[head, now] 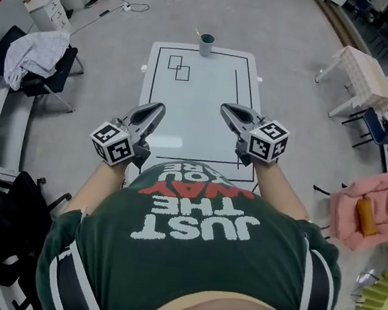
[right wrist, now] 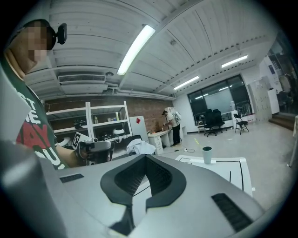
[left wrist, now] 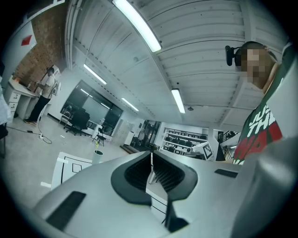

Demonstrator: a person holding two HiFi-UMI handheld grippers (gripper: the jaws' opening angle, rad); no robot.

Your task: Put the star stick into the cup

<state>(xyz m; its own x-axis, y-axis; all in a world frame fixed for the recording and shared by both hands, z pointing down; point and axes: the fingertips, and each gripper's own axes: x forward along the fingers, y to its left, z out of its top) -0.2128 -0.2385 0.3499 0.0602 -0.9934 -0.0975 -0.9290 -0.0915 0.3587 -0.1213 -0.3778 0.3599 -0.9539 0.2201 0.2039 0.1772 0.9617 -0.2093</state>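
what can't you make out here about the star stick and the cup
Star stick: head view, too small; a yellowish speck by the grey-green cup may be it.
Cup's inside: too far off in every view.
White table's near edge: head view, hidden behind the person's green shirt.

The head view looks steeply down on the table [head: 199, 116] from above its near end. Both gripper views sit low by that end, looking level across it. All three share the cup [head: 206, 44] at the table's far end.
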